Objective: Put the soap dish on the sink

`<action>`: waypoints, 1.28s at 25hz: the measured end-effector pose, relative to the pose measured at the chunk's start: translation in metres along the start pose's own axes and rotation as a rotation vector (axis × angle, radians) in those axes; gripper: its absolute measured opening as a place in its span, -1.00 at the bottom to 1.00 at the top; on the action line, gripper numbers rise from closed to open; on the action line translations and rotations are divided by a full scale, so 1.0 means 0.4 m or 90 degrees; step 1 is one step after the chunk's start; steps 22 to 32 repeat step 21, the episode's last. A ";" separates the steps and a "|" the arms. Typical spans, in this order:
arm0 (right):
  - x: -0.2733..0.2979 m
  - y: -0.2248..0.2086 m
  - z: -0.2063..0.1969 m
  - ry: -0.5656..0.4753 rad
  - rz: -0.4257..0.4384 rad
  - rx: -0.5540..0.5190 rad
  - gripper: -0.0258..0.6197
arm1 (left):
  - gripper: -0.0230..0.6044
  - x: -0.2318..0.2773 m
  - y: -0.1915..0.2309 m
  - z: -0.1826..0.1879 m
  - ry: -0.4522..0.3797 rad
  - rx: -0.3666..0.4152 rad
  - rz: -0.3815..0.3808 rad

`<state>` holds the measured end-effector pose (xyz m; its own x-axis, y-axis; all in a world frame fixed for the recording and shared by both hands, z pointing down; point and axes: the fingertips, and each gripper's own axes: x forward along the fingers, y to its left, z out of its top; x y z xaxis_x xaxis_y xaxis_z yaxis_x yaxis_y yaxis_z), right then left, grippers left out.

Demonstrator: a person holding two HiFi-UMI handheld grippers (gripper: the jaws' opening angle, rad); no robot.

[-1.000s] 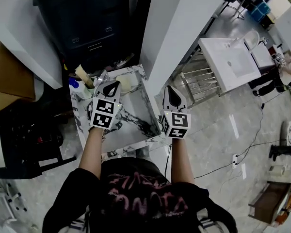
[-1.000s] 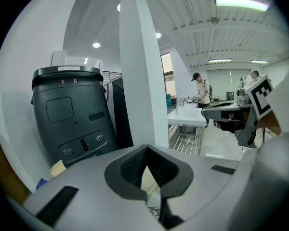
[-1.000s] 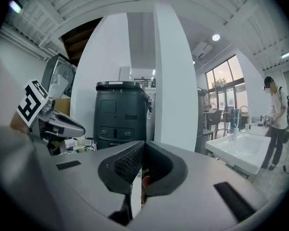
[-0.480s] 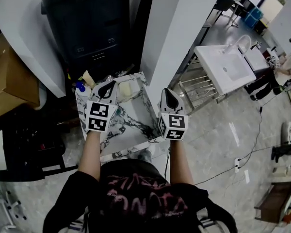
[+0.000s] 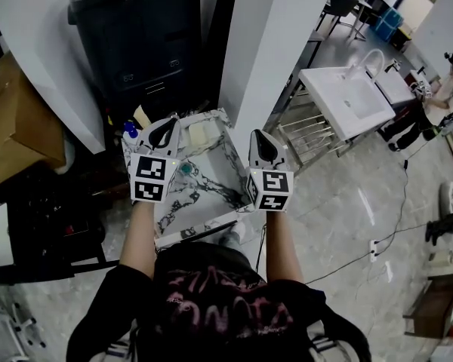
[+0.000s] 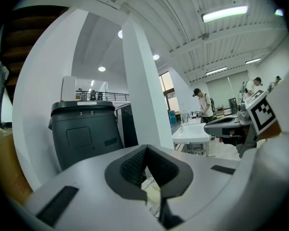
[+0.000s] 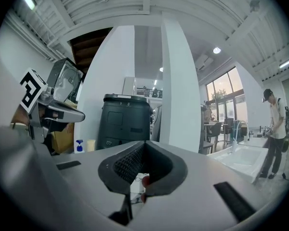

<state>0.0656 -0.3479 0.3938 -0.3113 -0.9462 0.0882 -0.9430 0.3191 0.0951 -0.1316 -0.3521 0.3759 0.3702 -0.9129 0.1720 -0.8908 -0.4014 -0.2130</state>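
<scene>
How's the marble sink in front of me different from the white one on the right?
The marble sink is black-veined; the white sink is plain. The marble sink is near, the white sink farther off. A blue spray bottle stands by the marble sink's back edge; none shows on the white sink. Both are rectangular.

left claw [image 5: 164, 133] slid left off the marble sink [image 5: 202, 191] basin, teal drain [image 5: 185, 169] now uncovered. Head camera tilted up: black bin [image 5: 147, 36] lid now fully in frame.
</scene>
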 end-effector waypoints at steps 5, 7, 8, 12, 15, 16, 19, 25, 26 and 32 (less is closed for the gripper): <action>-0.014 0.006 0.022 -0.010 -0.006 -0.007 -0.88 | -0.88 -0.020 -0.004 0.009 -0.010 -0.002 -0.005; -0.018 0.007 0.026 -0.010 -0.007 -0.008 -0.88 | -0.88 -0.024 -0.006 0.016 -0.016 -0.004 -0.008; -0.020 0.007 0.025 -0.010 -0.007 -0.008 -0.88 | -0.88 -0.026 -0.007 0.020 -0.019 -0.007 -0.009; -0.027 0.008 0.023 -0.010 -0.005 -0.010 -0.88 | -0.88 -0.035 -0.005 0.028 -0.025 -0.009 -0.008; -0.026 0.006 0.033 -0.014 -0.005 -0.009 -0.88 | -0.88 -0.038 0.001 0.036 -0.030 -0.010 -0.006; -0.025 0.005 0.036 -0.016 -0.004 -0.009 -0.88 | -0.88 -0.039 0.003 0.037 -0.030 -0.012 -0.005; -0.026 0.001 0.039 -0.017 -0.005 -0.009 -0.88 | -0.88 -0.040 0.008 0.038 -0.031 -0.015 -0.002; -0.028 -0.005 0.038 -0.017 -0.008 -0.009 -0.88 | -0.88 -0.039 0.008 0.039 -0.032 -0.015 -0.002; -0.028 -0.005 0.038 -0.017 -0.008 -0.009 -0.88 | -0.88 -0.039 0.008 0.039 -0.032 -0.015 -0.002; -0.028 -0.005 0.038 -0.017 -0.008 -0.009 -0.88 | -0.88 -0.039 0.008 0.039 -0.032 -0.015 -0.002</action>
